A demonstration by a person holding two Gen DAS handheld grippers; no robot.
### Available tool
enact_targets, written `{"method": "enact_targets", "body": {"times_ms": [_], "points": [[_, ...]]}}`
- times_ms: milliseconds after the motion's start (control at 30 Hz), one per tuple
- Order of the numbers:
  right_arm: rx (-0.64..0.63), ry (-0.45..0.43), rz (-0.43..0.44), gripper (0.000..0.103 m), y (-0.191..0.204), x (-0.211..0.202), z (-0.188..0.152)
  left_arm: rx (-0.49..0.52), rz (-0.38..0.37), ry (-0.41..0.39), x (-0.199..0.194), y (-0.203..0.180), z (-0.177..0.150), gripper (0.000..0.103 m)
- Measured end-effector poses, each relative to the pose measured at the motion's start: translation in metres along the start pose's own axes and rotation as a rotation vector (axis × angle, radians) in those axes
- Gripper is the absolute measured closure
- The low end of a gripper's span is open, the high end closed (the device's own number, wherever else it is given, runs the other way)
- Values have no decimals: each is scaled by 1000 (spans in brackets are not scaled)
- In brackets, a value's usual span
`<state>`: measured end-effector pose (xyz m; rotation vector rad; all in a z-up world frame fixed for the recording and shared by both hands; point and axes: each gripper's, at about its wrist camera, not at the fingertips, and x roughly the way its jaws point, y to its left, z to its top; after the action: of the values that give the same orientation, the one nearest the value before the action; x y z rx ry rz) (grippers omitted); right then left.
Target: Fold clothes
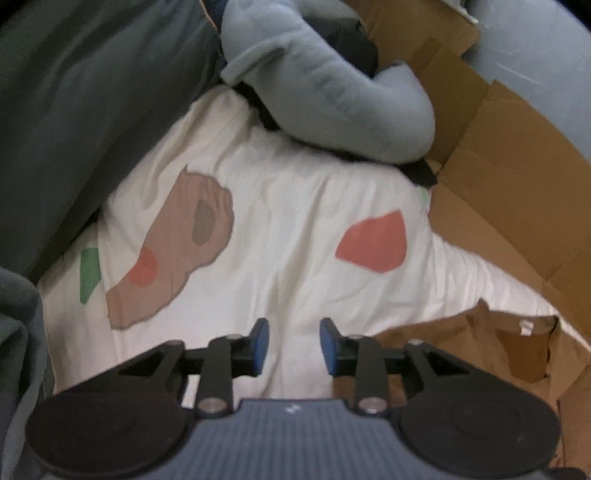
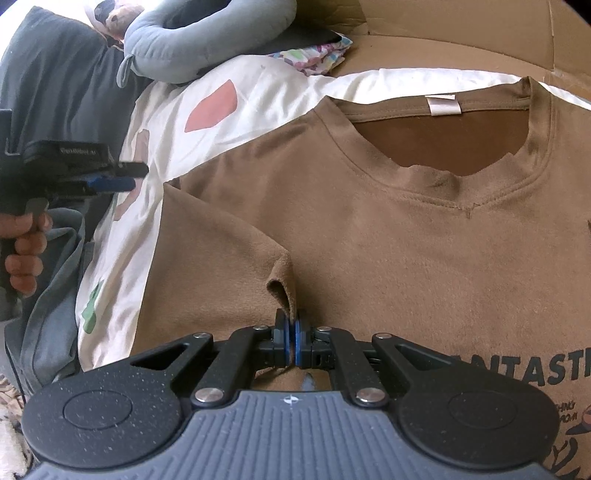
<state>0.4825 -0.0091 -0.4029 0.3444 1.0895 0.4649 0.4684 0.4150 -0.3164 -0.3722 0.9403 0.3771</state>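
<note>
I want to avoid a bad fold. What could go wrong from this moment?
1. The right gripper pinches only a thin edge of the brown T-shirt sleeve; it may slip out.
2. The left gripper is open over the white sheet, holding nothing, so a one-sided pull may skew the shirt.

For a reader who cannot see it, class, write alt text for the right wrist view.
The right tool is shut on a fold of a brown T-shirt lying face up on a white patterned sheet. At the left edge, a hand holds the left tool over the sheet, beyond which lie a grey neck pillow and cardboard.
</note>
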Motion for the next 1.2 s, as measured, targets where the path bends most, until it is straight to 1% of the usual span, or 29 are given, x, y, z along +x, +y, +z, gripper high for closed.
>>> {"method": "enact_targets", "body": {"times_ms": [67,100,233,400,500,533,567,633,667,700,767,867,1000,1067,1167,1200], "points": [[2,0,7,102,-2,0,-1,-13,-29,-3,-2,0,6,56],[2,0,10,102,-2,0,-1,-15,-40,0,-1,0,8,55],[-6,-1,18,102,-3,0,-2,14,-64,24,4,-7,8,54],[-9,-1,25,101,-4,0,-2,41,-98,68,19,-21,-5,54],[-10,-3,36,102,-5,-2,-2,42,-114,106,31,-27,-13,61],[-11,-2,42,102,-5,-3,-1,37,-116,121,35,-28,-15,69],[-15,-2,49,102,-6,-4,-1,43,-101,131,37,-28,-17,81],[-18,-4,67,102,-6,-7,1,55,-75,144,40,-27,-18,93],[-16,-4,78,102,-6,-9,3,56,-71,140,40,-26,-18,95],[-19,-5,88,102,-6,-11,4,57,-66,136,39,-24,-17,95],[-27,-14,105,102,-5,-15,8,74,-31,116,36,-22,-14,96],[19,-20,123,103,-11,-15,14,81,-9,103,34,-20,-11,96],[93,-15,101,103,-28,-5,14,85,21,92,38,-21,-10,97],[130,-12,87,103,-37,1,13,77,16,90,40,-21,-11,96],[161,-25,106,99,-44,3,11,64,2,94,42,-20,-11,94],[163,-30,114,93,-44,2,11,58,-5,93,42,-19,-10,94]]}}
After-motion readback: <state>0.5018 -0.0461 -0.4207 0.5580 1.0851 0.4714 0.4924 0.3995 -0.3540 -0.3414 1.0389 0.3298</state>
